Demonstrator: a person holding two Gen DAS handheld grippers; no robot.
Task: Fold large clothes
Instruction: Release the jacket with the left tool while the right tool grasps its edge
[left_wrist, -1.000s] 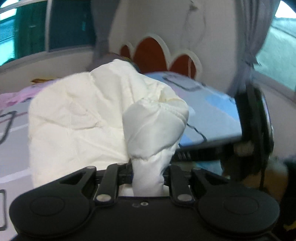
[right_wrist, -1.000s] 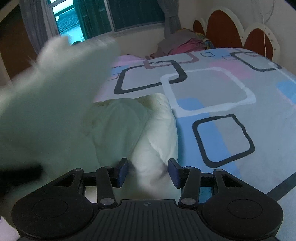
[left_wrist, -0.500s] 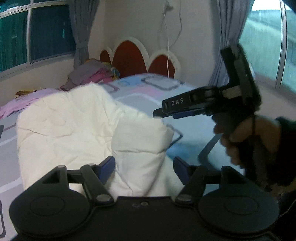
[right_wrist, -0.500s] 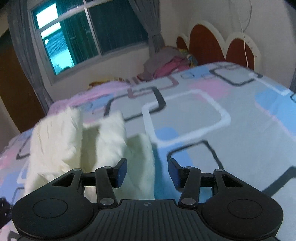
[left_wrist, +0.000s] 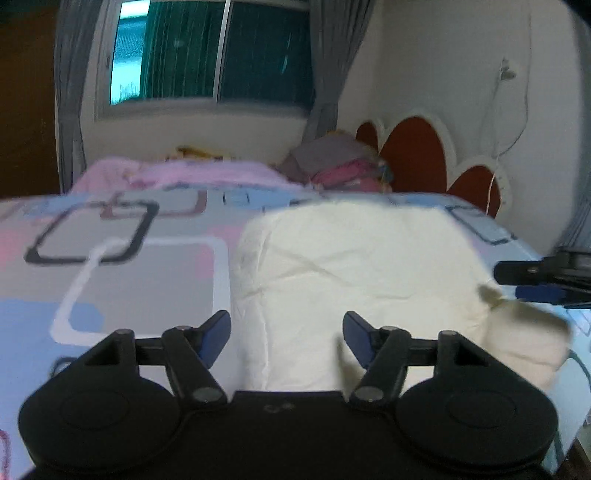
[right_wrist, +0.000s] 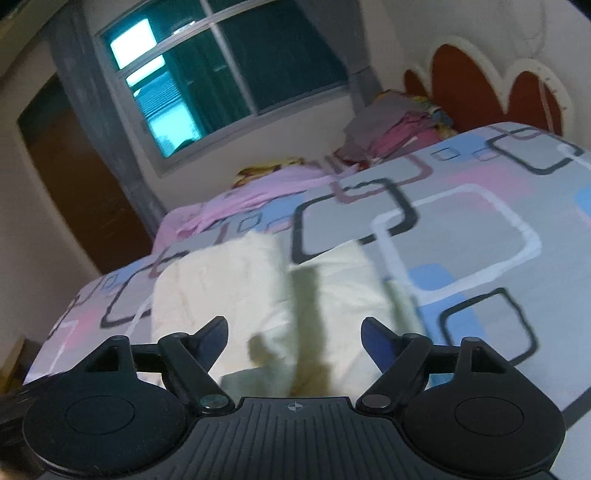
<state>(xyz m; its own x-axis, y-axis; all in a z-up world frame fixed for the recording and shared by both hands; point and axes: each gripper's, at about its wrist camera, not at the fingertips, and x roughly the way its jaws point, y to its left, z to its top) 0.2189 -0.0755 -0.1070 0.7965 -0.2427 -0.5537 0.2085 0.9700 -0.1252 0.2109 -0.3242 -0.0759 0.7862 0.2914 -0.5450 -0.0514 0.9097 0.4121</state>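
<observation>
Bed (left_wrist: 122, 258) with patterned sheet, headboard (left_wrist: 417, 144) at far end. Cream garment (left_wrist: 354, 266) lying on bed near the near edge, partly folded, one flap blurred. Pile of clothes (right_wrist: 399, 125) at far corner by headboard. Left gripper (left_wrist: 286, 334) closing, fingers apart, not pressing the cloth. Right gripper (right_wrist: 293, 334) opening, fingers apart, gripping nothing.

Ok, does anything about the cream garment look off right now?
Yes. The cream quilted garment lies mostly flat on the patterned bedsheet, but one loose flap sticks out past its right edge near the bed's side, not folded in.
</observation>
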